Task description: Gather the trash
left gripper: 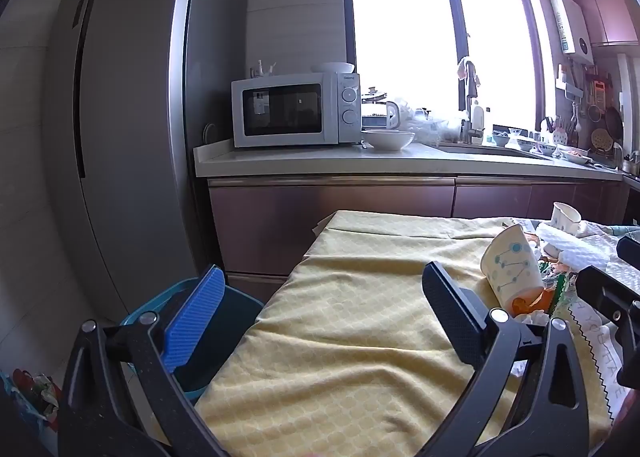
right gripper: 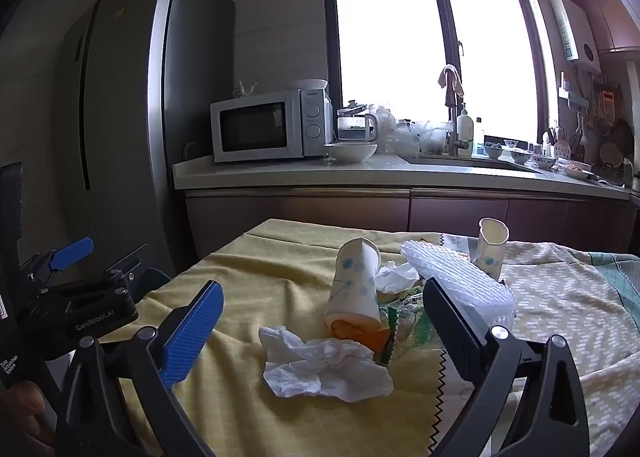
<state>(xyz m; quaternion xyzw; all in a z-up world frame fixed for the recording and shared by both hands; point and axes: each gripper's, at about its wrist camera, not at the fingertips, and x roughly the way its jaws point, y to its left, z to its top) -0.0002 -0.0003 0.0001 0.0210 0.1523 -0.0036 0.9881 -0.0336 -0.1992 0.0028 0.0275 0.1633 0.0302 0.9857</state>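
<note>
A pile of trash lies on the yellow tablecloth. It holds a crumpled white tissue, a tipped paper cup with something orange at its mouth, a green wrapper and a white foam net. A second paper cup stands behind them. My right gripper is open just short of the pile, nothing between its fingers. My left gripper is open over bare cloth, left of the tipped cup. A blue bin sits below the table's left edge.
A tall grey fridge stands on the left. Behind the table runs a counter with a microwave, a white bowl and a sink area crowded with dishes. Some scraps lie on the floor at lower left.
</note>
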